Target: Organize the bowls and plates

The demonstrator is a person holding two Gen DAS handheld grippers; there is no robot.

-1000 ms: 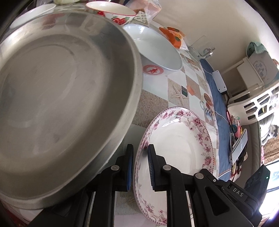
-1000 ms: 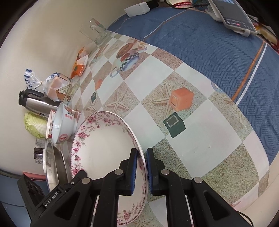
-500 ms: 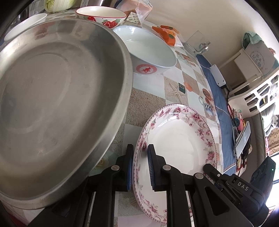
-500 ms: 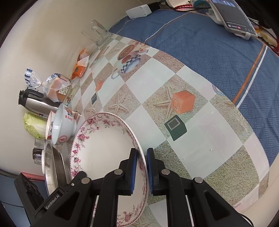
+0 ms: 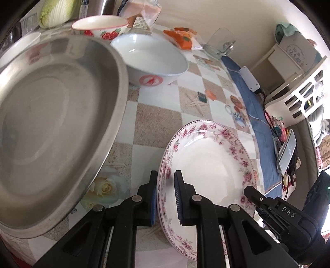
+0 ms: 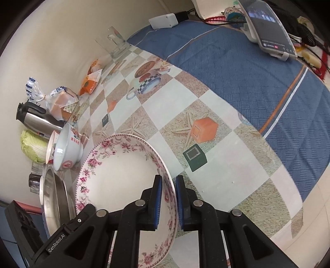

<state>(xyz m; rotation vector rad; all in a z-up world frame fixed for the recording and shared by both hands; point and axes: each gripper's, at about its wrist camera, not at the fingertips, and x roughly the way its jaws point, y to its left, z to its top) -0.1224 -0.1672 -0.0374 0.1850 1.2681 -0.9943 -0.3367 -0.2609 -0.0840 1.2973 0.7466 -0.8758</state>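
Both grippers pinch the same floral-rimmed plate (image 5: 208, 165), which sits tilted just above the checkered tabletop (image 5: 156, 123). The left gripper (image 5: 166, 181) has its fingers clamped on the plate's rim at about 9 o'clock in its own view; the right gripper (image 6: 168, 185) has its fingers closed on the opposite rim, at about 3 o'clock of the plate in the right wrist view.

In the left wrist view a large stainless steel basin (image 5: 51, 123) fills the 9 to 11 o'clock area, its edge close to the plate's left side, and appears to be resting on the tabletop, though its base is hidden. Behind it at 12 o'clock stands a white bowl with a red emblem (image 5: 152, 59), and beyond that a red-flowered bowl (image 5: 101, 26), a cabbage (image 5: 55, 12) and a bagged loaf (image 5: 142, 8). An orange snack packet (image 5: 181, 38) and a clear glass mug (image 5: 221, 43) lie toward 1 o'clock.

In the right wrist view a steel thermos jug (image 6: 39, 119) lies at 9 o'clock, a blue cloth (image 6: 237, 68) covers the tabletop from 12 to 3 o'clock, and a phone on a stand (image 6: 268, 28) sits at 1 o'clock.
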